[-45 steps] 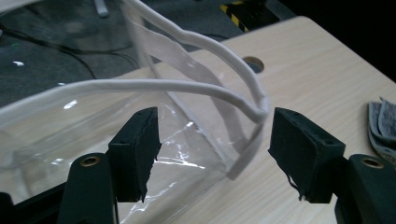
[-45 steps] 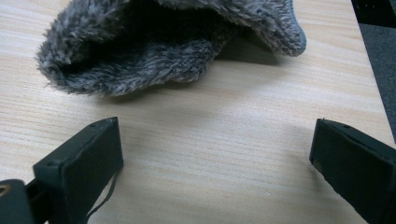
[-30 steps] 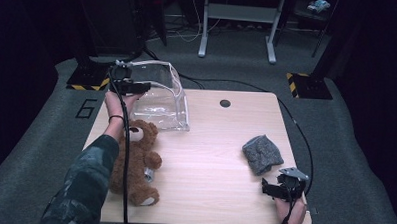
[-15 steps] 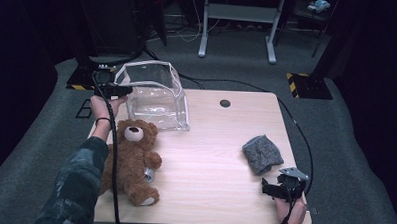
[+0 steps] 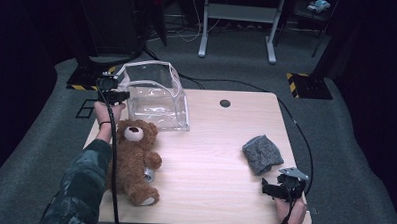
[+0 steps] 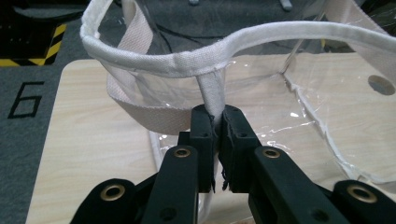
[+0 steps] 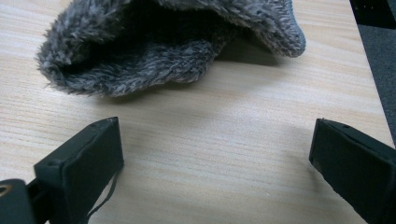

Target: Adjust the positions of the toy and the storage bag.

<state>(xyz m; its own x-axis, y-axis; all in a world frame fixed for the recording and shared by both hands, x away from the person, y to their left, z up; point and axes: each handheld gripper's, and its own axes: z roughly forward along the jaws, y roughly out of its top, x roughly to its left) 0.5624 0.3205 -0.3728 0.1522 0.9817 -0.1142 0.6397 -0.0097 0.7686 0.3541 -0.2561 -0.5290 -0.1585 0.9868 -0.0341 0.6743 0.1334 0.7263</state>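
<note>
the left gripper (image 5: 121, 95) sits at the clear bag's (image 5: 154, 98) near-left corner, forearm stretched forward, its jaws just closed onto the bag's white seam strip (image 6: 212, 95). the right gripper (image 5: 274, 188) rests well away from the bag, jaws spread wide, holding nothing.

Clear bag's (image 6: 261, 70) far rim and grey fuzzy cloth's (image 7: 168, 42) top, both cropped.

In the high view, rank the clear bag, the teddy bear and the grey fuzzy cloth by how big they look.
1. Clear bag and teddy bear: about alike, and the bag sits farther from the camera, so I won't rank them.
2. Grey fuzzy cloth: clearly smallest.
</note>
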